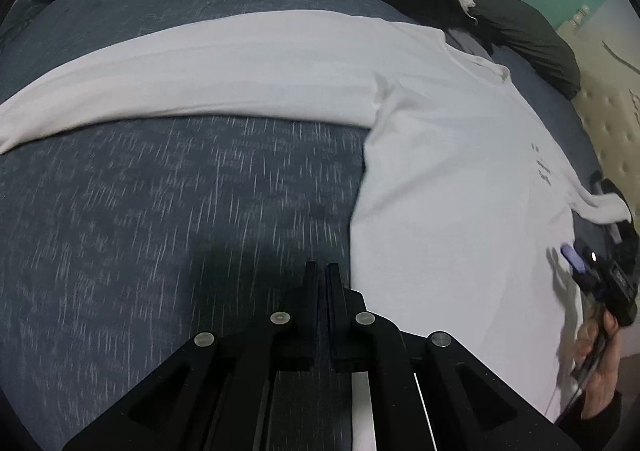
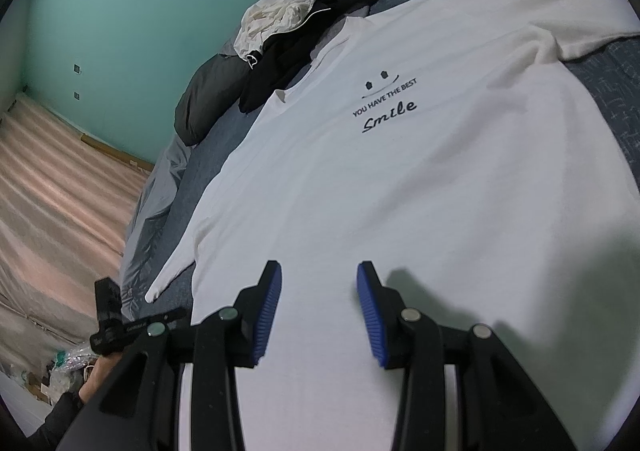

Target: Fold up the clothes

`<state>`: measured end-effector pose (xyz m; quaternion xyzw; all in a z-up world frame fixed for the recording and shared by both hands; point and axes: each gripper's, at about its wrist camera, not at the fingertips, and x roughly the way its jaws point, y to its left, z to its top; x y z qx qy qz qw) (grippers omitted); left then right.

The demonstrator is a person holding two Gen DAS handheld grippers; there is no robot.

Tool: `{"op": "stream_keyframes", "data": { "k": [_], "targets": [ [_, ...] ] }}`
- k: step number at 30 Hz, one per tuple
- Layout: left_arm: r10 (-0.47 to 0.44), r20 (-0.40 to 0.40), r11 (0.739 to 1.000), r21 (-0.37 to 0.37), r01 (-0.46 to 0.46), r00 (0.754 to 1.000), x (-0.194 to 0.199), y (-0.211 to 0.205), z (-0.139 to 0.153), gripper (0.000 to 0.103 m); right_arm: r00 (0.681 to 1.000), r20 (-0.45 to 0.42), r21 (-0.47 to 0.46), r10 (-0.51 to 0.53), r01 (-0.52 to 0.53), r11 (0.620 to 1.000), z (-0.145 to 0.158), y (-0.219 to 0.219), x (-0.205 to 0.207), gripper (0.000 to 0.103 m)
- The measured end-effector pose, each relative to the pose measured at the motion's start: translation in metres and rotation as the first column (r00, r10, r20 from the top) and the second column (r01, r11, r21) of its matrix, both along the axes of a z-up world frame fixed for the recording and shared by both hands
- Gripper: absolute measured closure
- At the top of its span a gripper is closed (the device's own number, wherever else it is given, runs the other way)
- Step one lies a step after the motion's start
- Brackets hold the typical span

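A white long-sleeved shirt (image 2: pixel 400 179) lies spread flat, front up, on a bed covered by a blue-grey bedspread (image 1: pixel 160 219), its chest printed with a small smiley and the words "YOU HAVE THE BEST Smile" (image 2: pixel 386 107). One sleeve (image 1: pixel 192 75) stretches straight out sideways across the bedspread; the other sleeve (image 2: pixel 176 271) runs down along the shirt's side toward the edge of the bed. The left gripper (image 1: pixel 322 271) hangs over bare bedspread just beside the shirt's side edge, its jaws pressed together with nothing between them. The right gripper (image 2: pixel 319 271) hovers above the lower part of the shirt, its blue-padded jaws standing apart and empty. Beyond the collar, a heap of black and cream clothes (image 2: pixel 280 31) rests against a dark pillow (image 2: pixel 212 91), near a teal wall (image 2: pixel 140 11)
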<state>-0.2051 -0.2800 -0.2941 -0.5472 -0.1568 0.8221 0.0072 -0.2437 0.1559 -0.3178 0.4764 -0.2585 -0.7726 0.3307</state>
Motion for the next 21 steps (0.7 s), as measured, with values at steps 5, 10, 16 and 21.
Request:
{"op": "stream_keyframes", "data": {
  "k": [5,10,16,21],
  "targets": [
    [-0.020,-0.001,1.000,0.000,0.020,1.000,0.033,0.008,0.017,0.100,0.999,0.010,-0.008,-0.042,0.042,0.999,0.006,0.016,0.002,0.064],
    [-0.040,-0.005,0.999,-0.002,0.040,0.999,0.068,0.017,0.033,0.100,0.991,0.036,-0.033,-0.129,0.130,0.991,0.016,0.051,0.013,0.064],
    [-0.049,-0.011,0.999,0.019,0.049,0.999,0.101,0.023,0.043,0.095,0.971,0.077,-0.072,-0.226,0.232,0.970,0.034,0.111,0.033,0.063],
    [-0.036,-0.009,0.998,0.050,0.037,0.999,0.125,0.020,0.046,0.094,0.964,0.123,-0.004,-0.236,0.238,0.971,0.044,0.158,0.048,0.050]
  ]
}}
